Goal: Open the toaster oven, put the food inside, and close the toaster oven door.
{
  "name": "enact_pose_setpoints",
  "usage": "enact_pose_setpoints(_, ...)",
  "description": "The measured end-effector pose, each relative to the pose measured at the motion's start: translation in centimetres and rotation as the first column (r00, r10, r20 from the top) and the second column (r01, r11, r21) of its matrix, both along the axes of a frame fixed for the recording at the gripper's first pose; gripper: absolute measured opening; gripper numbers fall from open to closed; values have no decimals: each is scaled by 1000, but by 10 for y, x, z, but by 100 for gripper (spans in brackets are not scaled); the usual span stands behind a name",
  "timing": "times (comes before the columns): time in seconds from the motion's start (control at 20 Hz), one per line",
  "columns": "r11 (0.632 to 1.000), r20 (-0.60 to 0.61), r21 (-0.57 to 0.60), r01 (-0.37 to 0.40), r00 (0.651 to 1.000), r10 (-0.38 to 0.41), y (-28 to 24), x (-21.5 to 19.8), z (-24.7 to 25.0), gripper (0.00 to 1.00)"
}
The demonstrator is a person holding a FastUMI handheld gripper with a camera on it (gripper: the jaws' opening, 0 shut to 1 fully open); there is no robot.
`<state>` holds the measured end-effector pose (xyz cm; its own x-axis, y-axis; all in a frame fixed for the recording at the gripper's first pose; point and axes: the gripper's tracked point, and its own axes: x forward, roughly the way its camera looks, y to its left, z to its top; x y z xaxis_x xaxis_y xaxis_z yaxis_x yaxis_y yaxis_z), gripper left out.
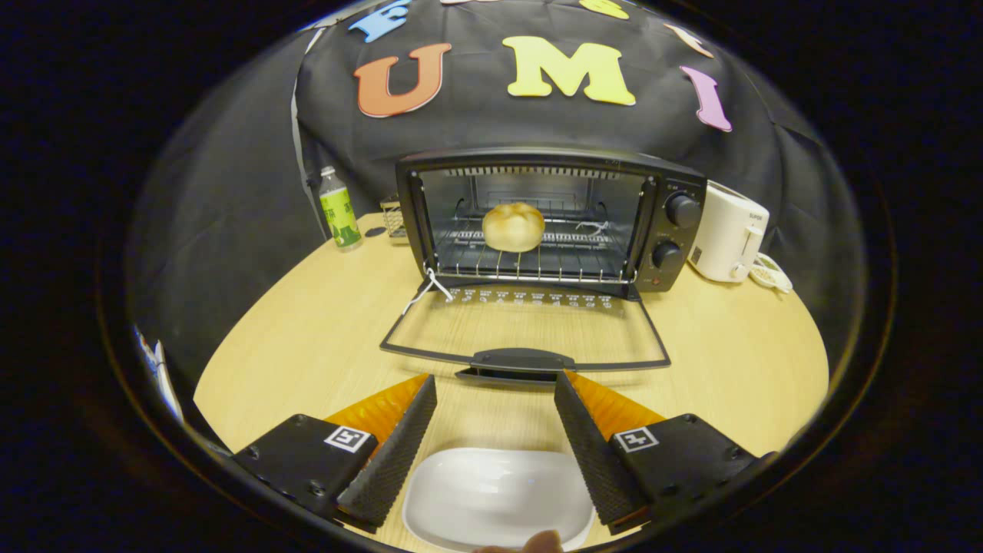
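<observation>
A black toaster oven (pixel 660 223) stands on the wooden table beyond my fingers, its glass door (pixel 525 334) folded down flat toward me. A round bread roll (pixel 513 226) rests on the wire rack (pixel 530 261) inside the oven. The door's handle (pixel 522 359) lies just ahead of my fingertips. My gripper (pixel 495 384) is open, nothing between its fingers. An empty white plate (pixel 499 499) sits on the table below and between the fingers.
A green-labelled bottle (pixel 339 209) stands left of the oven, with a small wire holder (pixel 393 217) beside it. A white appliance (pixel 728 232) stands right of the oven. A fingertip (pixel 541 542) shows at the plate's near rim. Bare table (pixel 307 338) flanks the door.
</observation>
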<state>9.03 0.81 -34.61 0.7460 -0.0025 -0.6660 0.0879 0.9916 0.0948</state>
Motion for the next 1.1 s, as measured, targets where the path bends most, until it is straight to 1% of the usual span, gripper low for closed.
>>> enact_pose_setpoints(0.3,1000,-96,21,15,995,-13,-3,3,-31,100)
enact_pose_setpoints(0.45,999,-124,31,15,992,-11,-3,7,-41,100)
enact_pose_setpoints(0.7,1000,-179,-13,3,984,-5,-4,10,-46,100)
enact_pose_setpoints(0.75,1000,-189,-10,11,982,-13,-4,9,-46,100)
enact_pose_setpoints(0.9,997,-219,56,61,975,-48,-4,11,-43,100)
enact_pose_setpoints(1.1,980,-289,160,118,955,-68,-3,13,-37,99)
